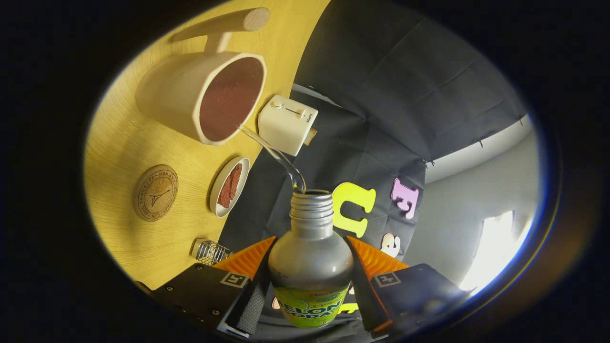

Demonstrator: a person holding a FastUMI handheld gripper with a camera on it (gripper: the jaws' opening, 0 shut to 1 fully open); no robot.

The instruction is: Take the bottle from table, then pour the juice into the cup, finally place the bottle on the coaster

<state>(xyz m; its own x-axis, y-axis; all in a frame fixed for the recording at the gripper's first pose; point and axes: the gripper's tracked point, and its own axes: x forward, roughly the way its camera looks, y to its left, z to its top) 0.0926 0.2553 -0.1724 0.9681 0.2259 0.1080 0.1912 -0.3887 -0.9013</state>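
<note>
Gripper view, lower centre: my jaws (pixel 310 267) clenched on the bottle (pixel 310 267) shoulder, tipped, clear stream arcing into the cup (pixel 205 95) upper left; smooth rigid body, likely slippery and lightening, so grip stays mid-body; coaster (pixel 156 192) left on the surface (pixel 119 143).

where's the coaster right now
In the gripper view the round cork coaster lies bare on the wooden table, beyond the fingers, between the cup and the small dish.
</note>
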